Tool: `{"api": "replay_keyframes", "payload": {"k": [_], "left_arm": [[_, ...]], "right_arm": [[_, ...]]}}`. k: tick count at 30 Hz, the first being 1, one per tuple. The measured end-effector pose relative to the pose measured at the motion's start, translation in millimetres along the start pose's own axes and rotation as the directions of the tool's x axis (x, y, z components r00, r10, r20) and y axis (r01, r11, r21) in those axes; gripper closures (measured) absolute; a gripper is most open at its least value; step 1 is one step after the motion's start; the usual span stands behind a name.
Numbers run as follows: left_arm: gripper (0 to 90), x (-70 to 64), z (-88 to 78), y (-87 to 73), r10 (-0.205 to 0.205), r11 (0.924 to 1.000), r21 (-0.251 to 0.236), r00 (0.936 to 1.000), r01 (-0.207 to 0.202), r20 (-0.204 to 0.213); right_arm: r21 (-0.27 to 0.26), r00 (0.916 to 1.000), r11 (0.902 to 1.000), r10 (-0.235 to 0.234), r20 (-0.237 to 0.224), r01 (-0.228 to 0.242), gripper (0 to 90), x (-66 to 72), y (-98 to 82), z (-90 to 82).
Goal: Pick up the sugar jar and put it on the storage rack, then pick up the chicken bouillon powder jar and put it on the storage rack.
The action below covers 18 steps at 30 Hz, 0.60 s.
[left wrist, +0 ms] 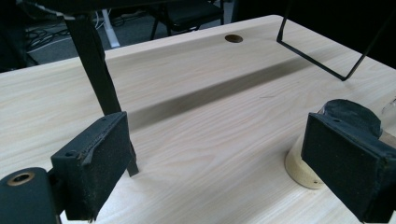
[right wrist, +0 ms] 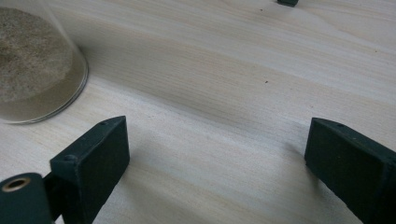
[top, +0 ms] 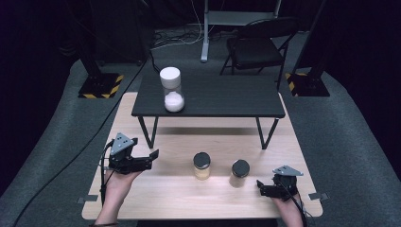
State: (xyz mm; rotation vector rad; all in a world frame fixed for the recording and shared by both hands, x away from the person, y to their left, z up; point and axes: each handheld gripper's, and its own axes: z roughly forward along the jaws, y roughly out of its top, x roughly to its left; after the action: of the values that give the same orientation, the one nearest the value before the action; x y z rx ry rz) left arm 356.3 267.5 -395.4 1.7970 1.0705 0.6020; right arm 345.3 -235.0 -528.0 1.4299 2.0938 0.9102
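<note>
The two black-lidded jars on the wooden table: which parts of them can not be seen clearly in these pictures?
- Left jar: left gripper view, the left gripper's own jaw covers most.
- Right jar: right gripper view, the frame edge cuts off its lid.
- Both: high view, too small for contents.

Two black-lidded jars stand upright on the wooden table. The yellowish jar (top: 202,166) sits just left of the tan jar (top: 239,173)

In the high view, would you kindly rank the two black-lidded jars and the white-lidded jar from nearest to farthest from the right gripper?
From the right gripper:
1. Right black-lidded jar, just beside it on the wooden table.
2. Left black-lidded jar, farther left at the table's middle.
3. White-lidded jar, up on the black shelf at the back left.
</note>
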Motion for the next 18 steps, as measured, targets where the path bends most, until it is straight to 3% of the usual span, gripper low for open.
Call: {"api": "replay_keyframes", "payload": {"k": [18], "left_arm": [[8.1, -0.9, 5.4, -22.1, -0.010, 0.9997, 0.022, 0.9999, 0.010, 0.002]], "right_arm": [[0.000, 1.0000, 1.0000, 0.000, 0.001, 0.000, 5.7, 0.0, 0.1, 0.1]]}}
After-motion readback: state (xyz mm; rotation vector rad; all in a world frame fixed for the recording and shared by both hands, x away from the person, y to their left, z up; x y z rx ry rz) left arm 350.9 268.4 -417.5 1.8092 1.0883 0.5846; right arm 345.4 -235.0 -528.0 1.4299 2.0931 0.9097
